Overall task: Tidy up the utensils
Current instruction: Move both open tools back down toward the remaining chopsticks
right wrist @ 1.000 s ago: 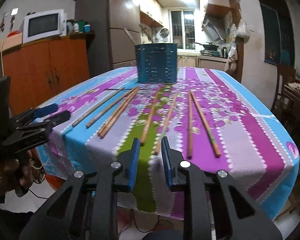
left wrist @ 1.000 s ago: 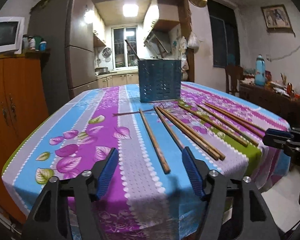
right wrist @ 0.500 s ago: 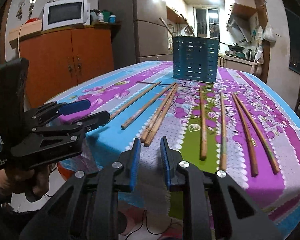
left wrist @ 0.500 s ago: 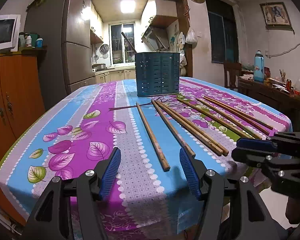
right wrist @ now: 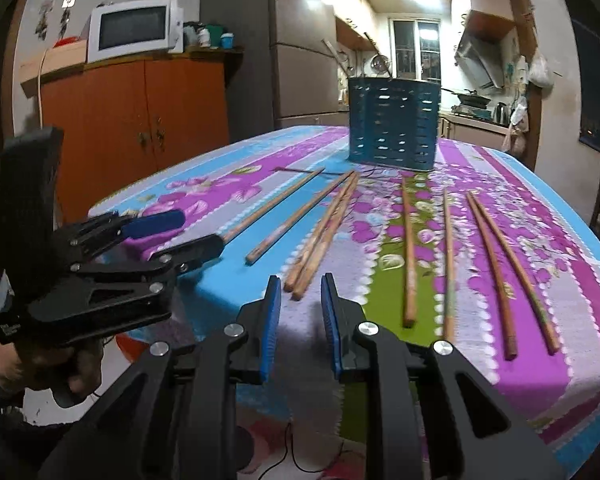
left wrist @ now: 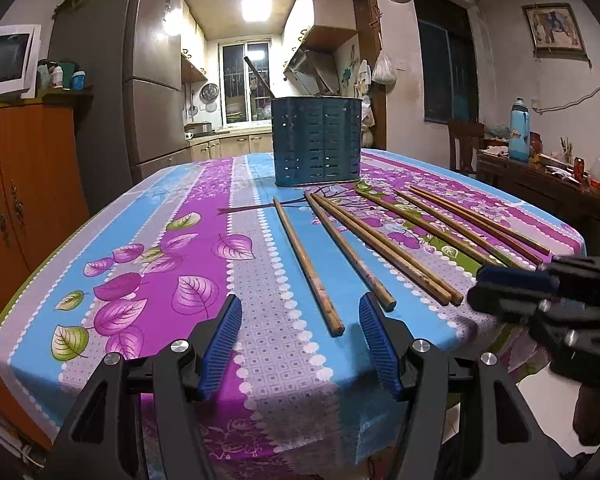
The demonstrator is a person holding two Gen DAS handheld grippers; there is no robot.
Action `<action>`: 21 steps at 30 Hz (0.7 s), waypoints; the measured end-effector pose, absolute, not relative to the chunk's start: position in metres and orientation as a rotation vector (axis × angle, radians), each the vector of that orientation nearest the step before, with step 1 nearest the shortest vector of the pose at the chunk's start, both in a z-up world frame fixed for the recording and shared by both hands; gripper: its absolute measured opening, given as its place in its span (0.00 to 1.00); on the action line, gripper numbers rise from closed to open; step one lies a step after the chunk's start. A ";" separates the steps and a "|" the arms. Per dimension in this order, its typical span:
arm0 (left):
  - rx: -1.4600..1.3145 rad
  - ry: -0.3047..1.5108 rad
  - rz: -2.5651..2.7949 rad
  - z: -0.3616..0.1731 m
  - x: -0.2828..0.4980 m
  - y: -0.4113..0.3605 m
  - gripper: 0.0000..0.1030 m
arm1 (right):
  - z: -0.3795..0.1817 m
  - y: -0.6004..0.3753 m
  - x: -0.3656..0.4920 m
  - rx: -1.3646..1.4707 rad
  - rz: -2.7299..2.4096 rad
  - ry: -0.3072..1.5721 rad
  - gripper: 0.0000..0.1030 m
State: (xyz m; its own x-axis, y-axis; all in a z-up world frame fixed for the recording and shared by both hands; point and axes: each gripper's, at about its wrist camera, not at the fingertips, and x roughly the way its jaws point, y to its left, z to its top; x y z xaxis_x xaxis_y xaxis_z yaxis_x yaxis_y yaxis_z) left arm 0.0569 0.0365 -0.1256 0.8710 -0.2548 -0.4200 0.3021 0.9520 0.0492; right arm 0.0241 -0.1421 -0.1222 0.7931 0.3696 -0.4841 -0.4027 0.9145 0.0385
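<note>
Currently left hand-held gripper (left wrist: 300, 336) hangs open, empty, at near bench (left wrist: 148, 208) edge. Wooden chopsticks (left wrist: 306, 264) lie fanned on the cloth before teal utensil holder (left wrist: 316, 140). Right hand-held gripper (right wrist: 300, 316) narrowly open, gripping nothing.

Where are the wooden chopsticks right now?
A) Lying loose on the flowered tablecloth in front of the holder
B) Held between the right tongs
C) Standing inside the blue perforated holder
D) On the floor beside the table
A: the brown wooden chopsticks lie flat on the flowered purple and blue tablecloth, on the near side of the blue perforated utensil holder, none held.
</note>
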 end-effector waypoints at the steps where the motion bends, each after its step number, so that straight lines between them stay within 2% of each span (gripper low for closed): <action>1: 0.113 0.424 -0.292 -0.126 0.057 0.036 0.61 | -0.124 -0.141 0.026 -0.070 0.414 0.512 0.19; 16: 0.131 0.416 -0.295 -0.132 0.053 0.027 0.61 | -0.124 -0.153 0.030 -0.051 0.383 0.499 0.19; 21: 0.134 0.395 -0.278 -0.134 0.051 0.021 0.45 | -0.128 -0.149 0.035 -0.054 0.371 0.493 0.19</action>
